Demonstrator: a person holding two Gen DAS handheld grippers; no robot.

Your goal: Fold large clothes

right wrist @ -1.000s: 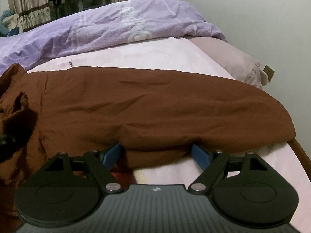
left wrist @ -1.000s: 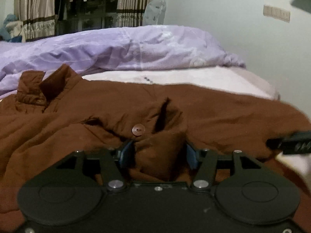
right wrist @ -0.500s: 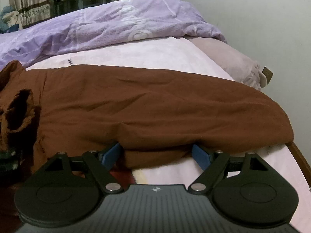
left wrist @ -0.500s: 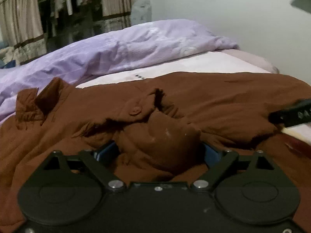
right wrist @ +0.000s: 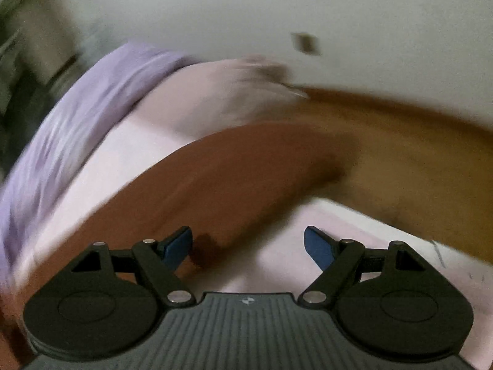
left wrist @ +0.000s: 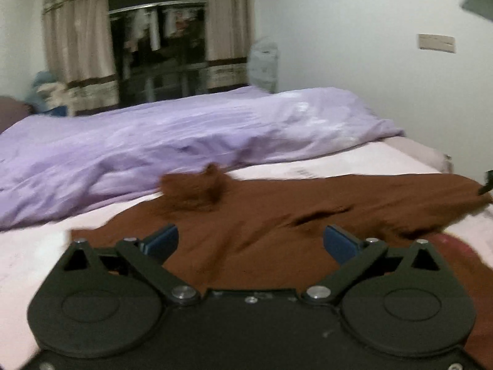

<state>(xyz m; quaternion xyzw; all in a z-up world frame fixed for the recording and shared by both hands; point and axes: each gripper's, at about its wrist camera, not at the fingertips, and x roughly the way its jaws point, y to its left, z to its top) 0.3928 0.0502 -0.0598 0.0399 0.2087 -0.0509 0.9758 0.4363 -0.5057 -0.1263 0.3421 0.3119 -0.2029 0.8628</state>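
A large brown shirt (left wrist: 277, 215) lies spread on the pale pink bed sheet (left wrist: 354, 163), with a raised bunch of fabric (left wrist: 197, 191) at its far side. My left gripper (left wrist: 251, 242) is open and empty just above the near part of the shirt. In the blurred right wrist view the shirt (right wrist: 215, 172) runs across the bed. My right gripper (right wrist: 248, 243) is open and empty over the shirt's near edge and the sheet (right wrist: 277, 240).
A lilac duvet (left wrist: 172, 141) is heaped along the far side of the bed. A white wall (left wrist: 385, 61) stands on the right, and curtains (left wrist: 77, 52) with a dark window behind. A wooden floor or bed frame (right wrist: 416, 154) shows past the bed's edge.
Both grippers opened and let go of the shirt. The left gripper lifted and pulled back, the shirt now lies flatter. The right gripper swung fast to the right, blurring its view.
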